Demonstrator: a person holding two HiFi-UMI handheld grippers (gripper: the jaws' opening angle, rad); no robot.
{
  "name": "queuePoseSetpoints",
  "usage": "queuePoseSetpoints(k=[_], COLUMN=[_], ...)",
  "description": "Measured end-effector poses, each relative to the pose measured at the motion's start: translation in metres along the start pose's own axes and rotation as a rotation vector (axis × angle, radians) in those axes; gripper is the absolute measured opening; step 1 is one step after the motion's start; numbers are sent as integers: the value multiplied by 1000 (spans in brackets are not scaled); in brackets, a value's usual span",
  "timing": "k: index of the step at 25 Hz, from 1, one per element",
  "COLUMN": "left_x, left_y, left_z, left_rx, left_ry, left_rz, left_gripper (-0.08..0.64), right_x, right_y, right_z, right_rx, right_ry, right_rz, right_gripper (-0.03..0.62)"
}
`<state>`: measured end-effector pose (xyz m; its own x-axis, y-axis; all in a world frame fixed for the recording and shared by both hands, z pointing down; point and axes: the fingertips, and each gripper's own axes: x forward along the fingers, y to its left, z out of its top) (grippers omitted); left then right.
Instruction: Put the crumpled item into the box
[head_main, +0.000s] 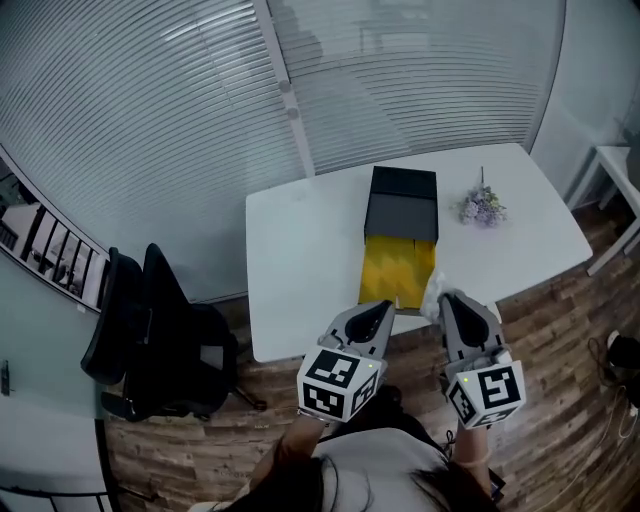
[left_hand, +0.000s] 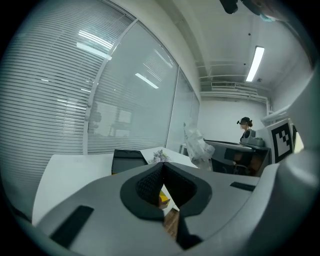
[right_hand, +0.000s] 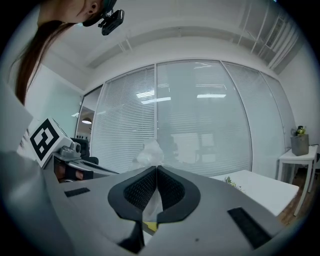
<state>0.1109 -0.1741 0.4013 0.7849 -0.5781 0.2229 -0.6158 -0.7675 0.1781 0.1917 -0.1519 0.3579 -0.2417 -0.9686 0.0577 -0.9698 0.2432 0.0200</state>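
Note:
A black box (head_main: 403, 203) lies open on the white table (head_main: 300, 260), its yellow inside (head_main: 398, 272) facing up toward the near edge. My right gripper (head_main: 448, 298) hovers at the table's near edge, just right of the yellow part. It is shut on a crumpled white item (head_main: 432, 295). In the right gripper view that item (right_hand: 150, 152) sticks out above the shut jaws of the right gripper (right_hand: 156, 170). My left gripper (head_main: 378, 308) is beside it, shut and empty. The left gripper view shows the left gripper (left_hand: 161, 167), the box (left_hand: 125, 161) and the crumpled item (left_hand: 197, 145).
A small bunch of purple flowers (head_main: 482, 207) lies on the table right of the box. A black office chair (head_main: 150, 330) stands to the left on the wood floor. A white side table (head_main: 615, 170) is at the far right. Blinds cover the glass wall behind.

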Motion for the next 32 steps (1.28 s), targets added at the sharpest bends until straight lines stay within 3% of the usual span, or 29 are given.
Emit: queuePoseSetpoints(k=[11, 18, 32], left_x=[34, 36, 43], left_y=[10, 11, 35], left_z=[17, 16, 28], left_rx=[-25, -31, -16], left_ry=[-23, -15, -15], left_rz=[83, 114, 72], left_gripper=[17, 17, 17], right_x=[36, 52, 94], right_y=[-29, -40, -42], right_z=[1, -6, -26], right_rx=[-114, -131, -210], right_ry=[20, 29, 115], right_rz=[66, 82, 47], right_gripper=[29, 29, 29])
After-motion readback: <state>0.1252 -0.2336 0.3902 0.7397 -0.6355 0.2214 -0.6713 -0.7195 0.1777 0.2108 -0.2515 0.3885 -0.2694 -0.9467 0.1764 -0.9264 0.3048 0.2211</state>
